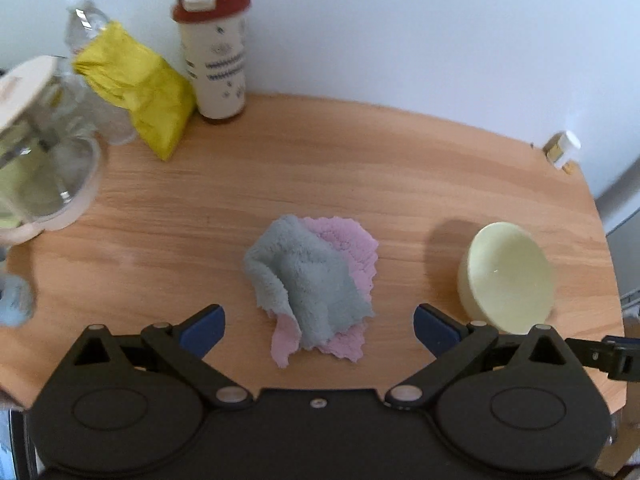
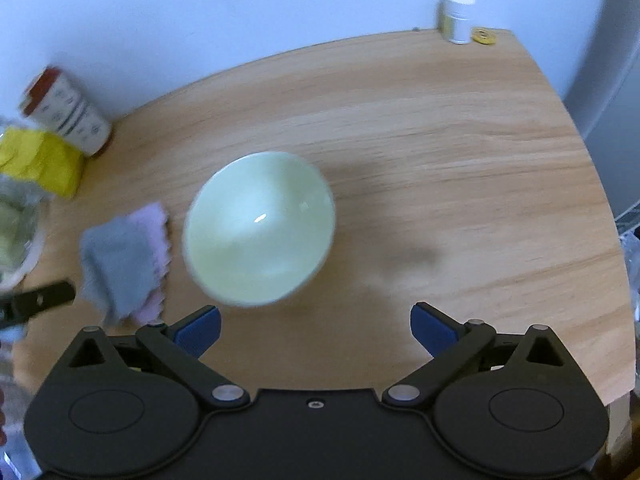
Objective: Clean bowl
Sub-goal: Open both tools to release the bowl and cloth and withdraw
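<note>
A pale green bowl point(image 2: 260, 228) stands upright and empty on the wooden table point(image 2: 440, 140); it also shows in the left wrist view point(image 1: 508, 272) at the right. A crumpled grey and pink cloth point(image 1: 316, 284) lies on the table to the left of the bowl, and shows in the right wrist view point(image 2: 124, 260). My left gripper point(image 1: 319, 330) is open and empty, just short of the cloth. My right gripper point(image 2: 316, 330) is open and empty, just short of the bowl and a little to its right.
At the back left stand a red-lidded cup point(image 1: 216, 52), a yellow bag point(image 1: 136, 88), a water bottle point(image 1: 86, 20) and a clear container with a white lid point(image 1: 40, 148). A small white jar point(image 2: 456, 16) and a gold disc point(image 2: 484, 36) sit at the back right corner.
</note>
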Demonstrator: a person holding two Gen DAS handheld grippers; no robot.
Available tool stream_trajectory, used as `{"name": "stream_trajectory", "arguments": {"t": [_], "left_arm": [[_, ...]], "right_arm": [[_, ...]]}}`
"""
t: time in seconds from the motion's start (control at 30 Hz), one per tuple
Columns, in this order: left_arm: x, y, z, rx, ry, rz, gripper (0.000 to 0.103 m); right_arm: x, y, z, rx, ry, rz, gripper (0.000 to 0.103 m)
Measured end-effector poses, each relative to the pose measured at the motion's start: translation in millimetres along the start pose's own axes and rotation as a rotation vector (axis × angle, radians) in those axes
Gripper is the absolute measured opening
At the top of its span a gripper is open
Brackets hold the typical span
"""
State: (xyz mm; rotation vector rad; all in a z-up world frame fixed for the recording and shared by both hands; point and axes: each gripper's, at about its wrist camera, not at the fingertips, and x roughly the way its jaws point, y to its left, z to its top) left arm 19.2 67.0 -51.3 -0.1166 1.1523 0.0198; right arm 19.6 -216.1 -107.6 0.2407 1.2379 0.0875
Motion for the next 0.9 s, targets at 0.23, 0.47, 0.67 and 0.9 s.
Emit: {"name": "stream_trajectory", "arguments": {"t": [0.23, 0.47, 0.67, 0.9], "left_arm": [[-50, -20, -19, -0.070, -0.044, -0.010, 0.102], [-89, -52, -42, 0.012, -0.086, 0.068, 0.102], [-96, -61, -55, 0.058, -0.107, 0.092, 0.102], [-100, -57, -61, 0.058, -0.117, 0.073, 0.102]], "right_arm": [[-58, 3, -13, -0.059, -0.088, -0.001, 0.103], [-94, 9, -29, -0.125, -0.125, 0.016, 0.103], [-101, 24, -50, -0.195, -0.153, 0.022, 0.103], [-101, 25, -60, -0.140, -0.136, 0.052, 0.103]]}}
